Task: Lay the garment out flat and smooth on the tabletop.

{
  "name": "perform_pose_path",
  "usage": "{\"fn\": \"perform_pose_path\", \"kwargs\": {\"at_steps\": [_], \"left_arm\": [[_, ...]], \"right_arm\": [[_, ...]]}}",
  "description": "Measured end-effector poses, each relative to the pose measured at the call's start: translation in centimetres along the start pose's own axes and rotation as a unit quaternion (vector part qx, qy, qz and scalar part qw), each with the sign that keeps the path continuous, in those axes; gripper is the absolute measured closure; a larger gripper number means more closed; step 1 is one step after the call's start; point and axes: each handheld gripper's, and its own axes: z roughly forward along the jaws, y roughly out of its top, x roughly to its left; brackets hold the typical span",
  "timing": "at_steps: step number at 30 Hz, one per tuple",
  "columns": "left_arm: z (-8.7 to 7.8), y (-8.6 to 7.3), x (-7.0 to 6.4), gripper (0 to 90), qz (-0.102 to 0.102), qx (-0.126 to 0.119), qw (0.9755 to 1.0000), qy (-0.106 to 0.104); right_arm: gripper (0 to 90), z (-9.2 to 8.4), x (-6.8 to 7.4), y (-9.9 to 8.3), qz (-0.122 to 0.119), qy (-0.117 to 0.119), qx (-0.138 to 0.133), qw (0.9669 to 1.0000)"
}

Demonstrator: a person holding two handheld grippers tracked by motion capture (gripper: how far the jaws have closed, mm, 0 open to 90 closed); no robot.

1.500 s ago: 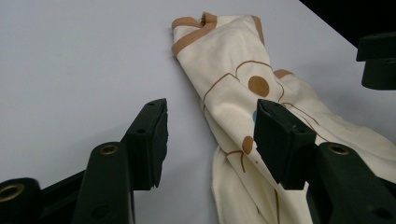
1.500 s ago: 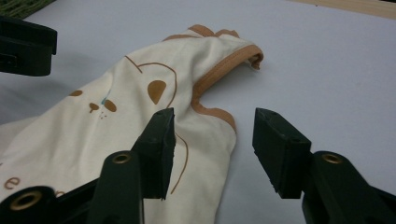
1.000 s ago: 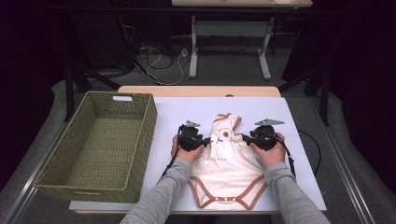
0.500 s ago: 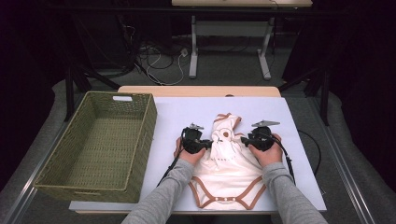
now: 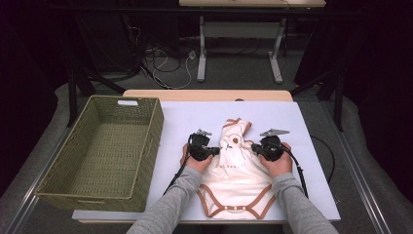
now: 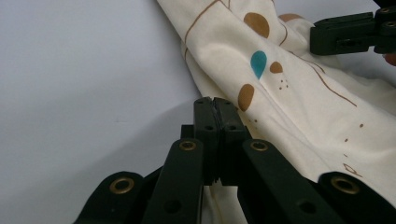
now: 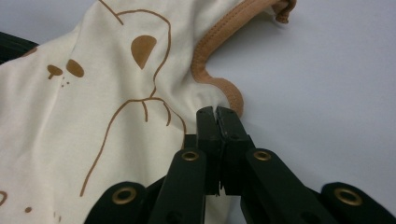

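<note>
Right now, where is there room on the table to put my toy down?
The white table top is bare between the basket and the baby suit, and along the far edge behind the suit. The basket's inside is bare too. It is crowded in the middle, where the left gripper and right gripper pinch the suit.

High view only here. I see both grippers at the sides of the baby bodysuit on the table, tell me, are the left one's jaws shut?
Observer: Yes. In the left gripper view the left gripper has just been closing; its jaws now meet at the bodysuit's edge. I cannot tell whether cloth is pinched between them.
Operator: And the right one?
Observer: The right gripper has just been closing too. Its jaws meet right beside the brown armhole trim; again I cannot tell whether cloth is caught between them.
</note>
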Motion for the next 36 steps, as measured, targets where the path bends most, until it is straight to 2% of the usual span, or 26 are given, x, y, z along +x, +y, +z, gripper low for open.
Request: {"fn": "perform_pose_path", "kwargs": {"at_steps": [6, 14, 22, 28, 35, 36], "left_arm": [[-1.4, -0.2, 0.4, 89.8, -0.01, -0.02, 0.9997, 0.003], [-4.1, -0.7, 0.4, 89.8, 0.0, -0.046, 0.9988, 0.016], [-6.9, -1.4, 0.1, 89.8, -0.003, -0.075, 0.997, 0.017], [-9.0, -2.1, -0.2, 89.8, 0.007, -0.092, 0.9956, 0.02], [-11.2, -3.2, -0.5, 89.9, 0.019, -0.094, 0.995, 0.026], [-11.5, -3.4, -0.5, 89.9, 0.021, -0.096, 0.9949, 0.026]], "right_arm": [[89.2, -1.2, -0.3, 0.3, -0.001, -0.001, -0.015, 0.9999], [89.3, -3.3, -0.7, 0.4, 0.001, -0.003, -0.027, 0.9996], [89.3, -5.4, -1.3, -0.1, 0.001, -0.004, -0.038, 0.9993], [89.3, -6.6, -1.4, -0.9, 0.01, 0.006, -0.039, 0.9992], [89.3, -8.5, -1.7, -1.7, 0.017, 0.014, -0.037, 0.9991], [89.3, -8.8, -1.6, -1.9, 0.024, 0.016, -0.036, 0.9989]]}}
